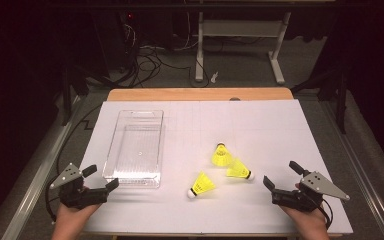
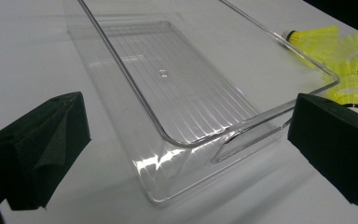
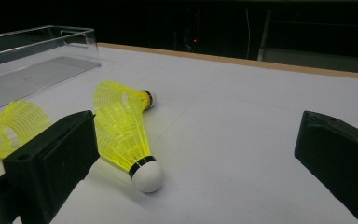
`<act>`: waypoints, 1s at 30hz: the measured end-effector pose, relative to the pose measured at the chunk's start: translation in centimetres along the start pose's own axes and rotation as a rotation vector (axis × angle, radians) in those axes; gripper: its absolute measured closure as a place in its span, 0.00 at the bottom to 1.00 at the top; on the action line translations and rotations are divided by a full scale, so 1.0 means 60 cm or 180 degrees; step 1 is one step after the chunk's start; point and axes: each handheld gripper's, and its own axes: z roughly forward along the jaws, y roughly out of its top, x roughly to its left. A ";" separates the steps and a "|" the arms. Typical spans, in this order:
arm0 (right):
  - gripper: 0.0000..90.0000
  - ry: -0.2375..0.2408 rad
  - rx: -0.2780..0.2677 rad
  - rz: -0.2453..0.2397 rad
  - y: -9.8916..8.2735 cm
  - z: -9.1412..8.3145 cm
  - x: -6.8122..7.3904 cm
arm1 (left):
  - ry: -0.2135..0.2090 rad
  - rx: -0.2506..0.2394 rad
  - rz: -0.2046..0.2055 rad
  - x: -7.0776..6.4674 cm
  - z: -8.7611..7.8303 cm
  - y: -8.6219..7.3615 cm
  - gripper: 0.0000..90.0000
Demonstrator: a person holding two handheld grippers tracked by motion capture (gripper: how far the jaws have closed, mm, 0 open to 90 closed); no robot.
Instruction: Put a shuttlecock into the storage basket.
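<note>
- Left gripper [image 1: 100, 177]: jaws spread wide, holding nothing, touching nothing; sits just off the near-left corner of the clear rectangular plastic tray [image 1: 111, 159].
- Right gripper [image 1: 282, 175]: jaws also wide apart, empty, well right of the tray.
- Three yellow plastic shuttlecocks with white cork tips [image 1: 228, 167] lie on the white table sheet [image 1: 260, 125] right of the tray, between tray and right gripper.
- Nearest shuttlecock [image 3: 127, 140] lies just beside the right gripper's one jaw; contact can't be told.

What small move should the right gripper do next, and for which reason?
Probably ease the right gripper forward to the nearest shuttlecock and close on it. Its jaws stand open and hold nothing, three yellow shuttlecocks lie loose on the table, and the clear tray is empty.
</note>
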 end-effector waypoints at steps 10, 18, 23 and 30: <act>0.00 0.0023 0.0020 -0.0008 0.000 0.001 0.002 | 0.0016 0.0298 -0.0026 0.001 0.012 -0.006 0.00; 0.00 0.0023 0.0023 -0.0013 -0.001 0.002 0.001 | 0.0027 0.0519 0.0035 -0.006 0.020 -0.009 0.00; 0.00 0.0026 0.0024 -0.0009 -0.001 0.002 0.001 | 0.0040 0.0646 0.0001 -0.005 0.026 -0.013 0.00; 0.00 0.0032 0.0029 -0.0010 -0.002 0.003 0.001 | 0.0064 0.0749 -0.0028 -0.006 0.029 -0.015 0.00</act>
